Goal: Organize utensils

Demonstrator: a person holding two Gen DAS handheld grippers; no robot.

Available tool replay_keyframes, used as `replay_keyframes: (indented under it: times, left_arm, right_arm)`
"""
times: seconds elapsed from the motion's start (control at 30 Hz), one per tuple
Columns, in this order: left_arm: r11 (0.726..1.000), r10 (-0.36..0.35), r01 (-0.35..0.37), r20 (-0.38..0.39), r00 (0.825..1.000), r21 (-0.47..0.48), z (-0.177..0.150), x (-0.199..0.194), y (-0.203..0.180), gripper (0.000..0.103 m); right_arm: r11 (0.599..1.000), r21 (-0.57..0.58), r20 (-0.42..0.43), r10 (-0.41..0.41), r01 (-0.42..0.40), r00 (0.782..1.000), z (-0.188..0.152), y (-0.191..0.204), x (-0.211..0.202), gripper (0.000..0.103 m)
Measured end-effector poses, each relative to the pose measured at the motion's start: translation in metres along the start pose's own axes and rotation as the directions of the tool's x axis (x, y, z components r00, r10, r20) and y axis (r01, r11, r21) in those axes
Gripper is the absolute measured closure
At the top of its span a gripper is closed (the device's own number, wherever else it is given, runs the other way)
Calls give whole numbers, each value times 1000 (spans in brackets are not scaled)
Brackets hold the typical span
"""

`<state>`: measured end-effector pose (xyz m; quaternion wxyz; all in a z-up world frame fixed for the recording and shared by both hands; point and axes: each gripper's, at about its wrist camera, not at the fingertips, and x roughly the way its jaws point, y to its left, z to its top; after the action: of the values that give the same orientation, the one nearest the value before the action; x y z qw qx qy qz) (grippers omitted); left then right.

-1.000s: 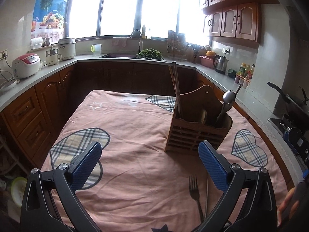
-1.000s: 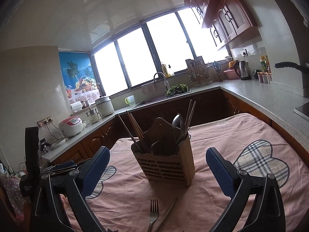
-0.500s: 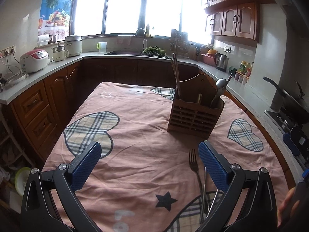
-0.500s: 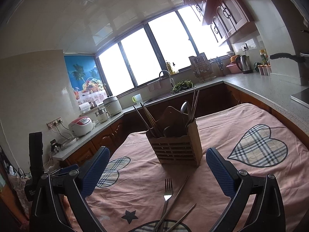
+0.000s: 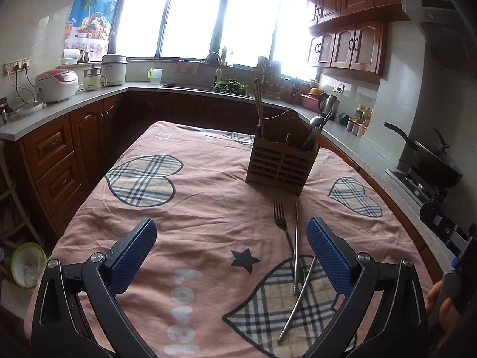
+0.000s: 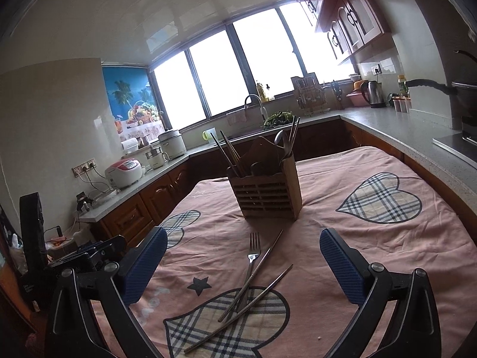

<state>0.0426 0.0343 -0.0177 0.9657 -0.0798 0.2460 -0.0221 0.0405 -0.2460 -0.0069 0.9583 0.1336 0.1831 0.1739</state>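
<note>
A wooden utensil holder (image 5: 281,164) (image 6: 266,192) stands on the pink cloth, with chopsticks and a spoon upright in it. In front of it lie a metal fork (image 5: 281,223) (image 6: 252,259) and two metal chopsticks (image 5: 296,247) (image 6: 253,274), crossing each other. My left gripper (image 5: 231,253) is open and empty, above the cloth, with the fork and chopsticks just inside its right finger. My right gripper (image 6: 243,265) is open and empty, with the fork and chopsticks between its fingers and farther ahead.
The table has a pink cloth (image 5: 184,203) with plaid hearts. Kitchen counters wrap round it, with rice cookers (image 5: 56,85) at left, a sink (image 5: 190,85) at the back, and a kettle (image 5: 328,103) and a stove with a pan (image 5: 432,161) at right.
Both grippers have drawn back from the holder and tilted down. The holder looks farther off, and the fork and both chopsticks have come fully into view.
</note>
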Motion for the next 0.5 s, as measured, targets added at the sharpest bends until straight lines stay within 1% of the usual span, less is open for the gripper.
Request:
replay_keyframes:
  times: [0.13,0.23,0.37,0.43,0.5]
  left_arm:
    - [1000,1,-1,6,1000,27,3,-14,-7,0]
    - [998,21,-25,51,998,64,12,-31,-15,0]
    - [995,35,-44,107,994,86,22,-52,-20,0]
    - [994,34,-47,135,990,94,20,-58,-22,0]
    - [994,42,-58,159,986,96,14,-59,-23,0]
  right_arm:
    - [998,-63,42,-25,27,999,4,12,-19,0]
    - [991,-125,77,-47,57,996,19,26,-33,0]
    - [971,-201,133,-103,129,986,36,44,-52,0]
    - [965,-216,146,-119,149,982,37,48,-56,0]
    - [967,-211,154,-111,143,982,31,49,-55,0]
